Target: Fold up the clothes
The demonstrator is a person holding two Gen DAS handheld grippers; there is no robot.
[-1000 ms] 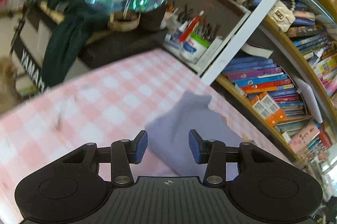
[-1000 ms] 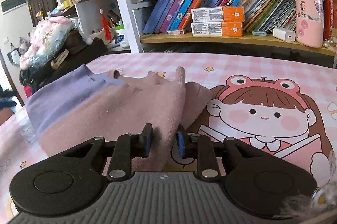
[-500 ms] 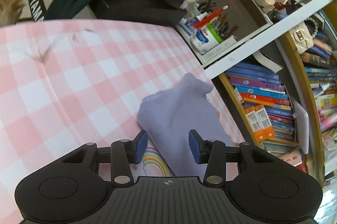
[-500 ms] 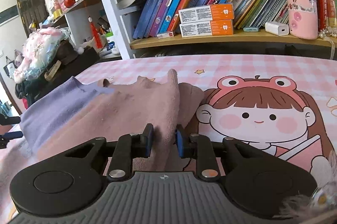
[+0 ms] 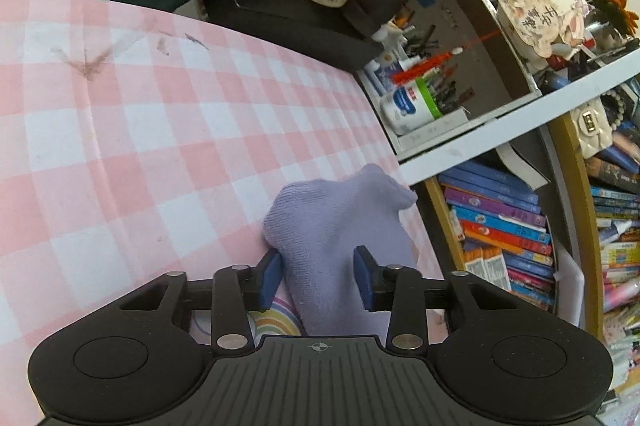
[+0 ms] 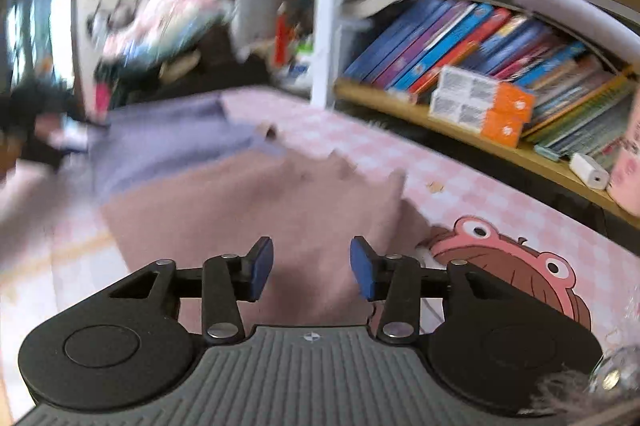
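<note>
Left wrist view: both grippers spread over the garment

Left wrist view has the left gripper (image 5: 318, 280) with its jaws wide apart, straddling the lavender end of the garment (image 5: 340, 238) without clamping it. That knitted end lies bunched on the pink checked counter (image 5: 140, 129), close to the counter's far edge beside the bookshelf (image 5: 500, 218). A rainbow print on the counter shows just under the left finger.

From the right wrist camera, which is blurred, the right gripper (image 6: 311, 268) also stands wide, its blue pads (image 6: 262, 266) clear of the cloth and holding nothing. The dusty pink part of the garment (image 6: 260, 209) lies spread flat on the counter (image 6: 460, 193) directly under and ahead of the fingers, with the lavender part beyond it to the left. A cartoon frog-hat print (image 6: 508, 258) sits on the counter just right of the pink cloth.
</note>
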